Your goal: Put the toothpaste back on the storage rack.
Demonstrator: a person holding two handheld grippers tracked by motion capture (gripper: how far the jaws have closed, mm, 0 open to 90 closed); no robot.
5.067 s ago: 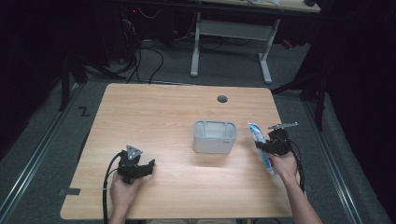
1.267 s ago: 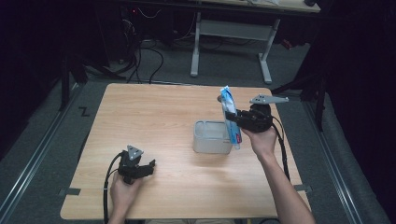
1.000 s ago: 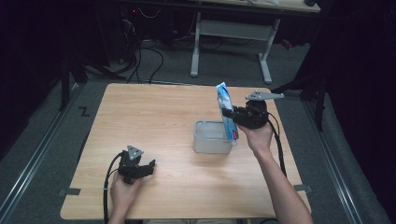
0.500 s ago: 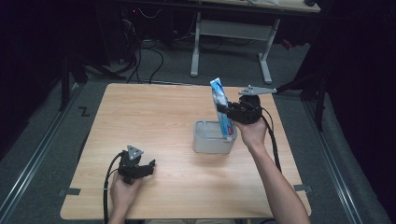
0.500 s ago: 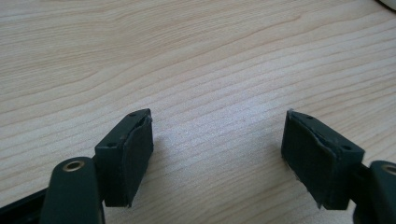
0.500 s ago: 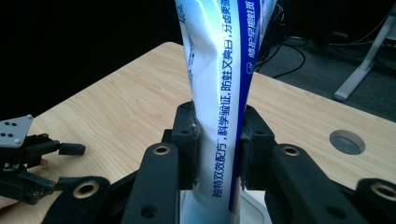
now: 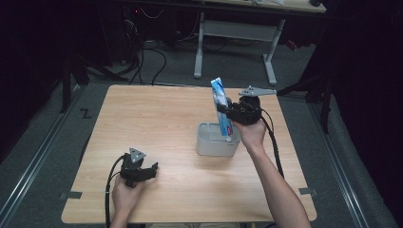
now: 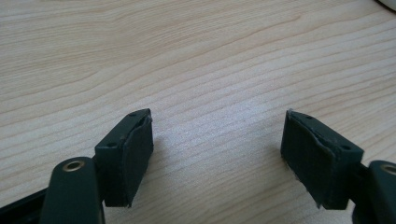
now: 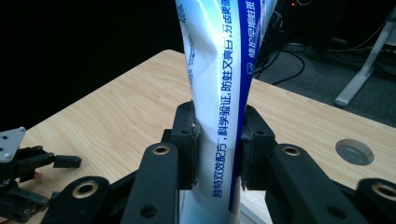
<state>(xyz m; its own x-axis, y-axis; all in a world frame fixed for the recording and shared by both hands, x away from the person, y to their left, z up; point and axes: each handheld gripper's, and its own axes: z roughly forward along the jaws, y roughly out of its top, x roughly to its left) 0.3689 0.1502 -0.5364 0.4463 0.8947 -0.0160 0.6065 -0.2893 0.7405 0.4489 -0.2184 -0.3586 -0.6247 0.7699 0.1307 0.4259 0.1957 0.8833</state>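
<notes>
Tabletop, toothpaste tube upright, cap-down

Toothpaste tube — upright over grey bin

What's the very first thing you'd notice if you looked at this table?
A tall blue-and-white tube standing almost upright, pinched by the right gripper over a small grey tub in the middle of the wooden table. Near the front left edge, the left gripper rests with its jaws open.

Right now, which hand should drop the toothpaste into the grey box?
Right, probably. The right gripper already clamps the toothpaste tube upright over the grey box, while the left gripper rests open, far off.
</notes>
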